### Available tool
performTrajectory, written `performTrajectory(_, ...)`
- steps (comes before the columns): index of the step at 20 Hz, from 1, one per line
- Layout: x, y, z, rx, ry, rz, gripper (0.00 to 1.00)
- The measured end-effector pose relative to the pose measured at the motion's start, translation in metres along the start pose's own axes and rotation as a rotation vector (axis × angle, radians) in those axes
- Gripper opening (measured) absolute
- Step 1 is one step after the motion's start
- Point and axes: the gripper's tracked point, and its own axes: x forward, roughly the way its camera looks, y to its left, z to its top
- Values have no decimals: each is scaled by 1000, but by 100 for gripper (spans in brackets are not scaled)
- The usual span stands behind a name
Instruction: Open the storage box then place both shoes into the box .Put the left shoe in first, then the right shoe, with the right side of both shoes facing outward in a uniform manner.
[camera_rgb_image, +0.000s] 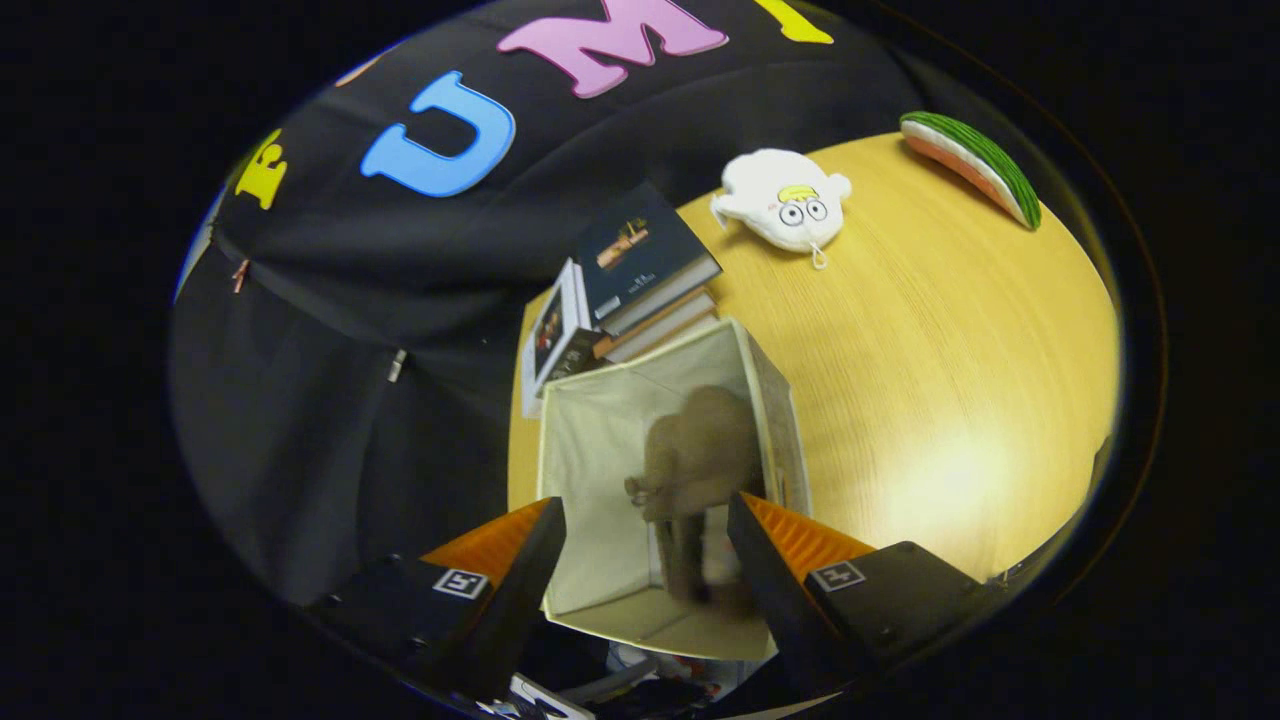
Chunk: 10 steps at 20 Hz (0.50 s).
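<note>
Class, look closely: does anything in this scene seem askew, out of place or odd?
Nothing stands out. The cream fabric storage box is open on the wooden table, a brown shoe inside it, between the gripper jaws, which stand open.

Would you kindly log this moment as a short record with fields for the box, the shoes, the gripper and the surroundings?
storage box: open fabric box on the wooden table
shoe: one brown shoe inside the box, blurred
gripper: fingers apart above the box opening, holding nothing
beside box: stack of books
further back: white plush toy, watermelon-slice toy
</note>
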Motion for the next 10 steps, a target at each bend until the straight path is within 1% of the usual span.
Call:
performTrajectory(1, -8, 1, 7, -47, -31, 1, 98)
performTrajectory(2, -18, 2, 10, -93, -65, -3, 98)
performTrajectory(5, -55, -1, 36, -197, -192, -7, 98)
performTrajectory(8, -89, -15, 56, -244, -295, -29, 99)
performTrajectory(10, -114, -35, 73, -273, -366, -74, 98)
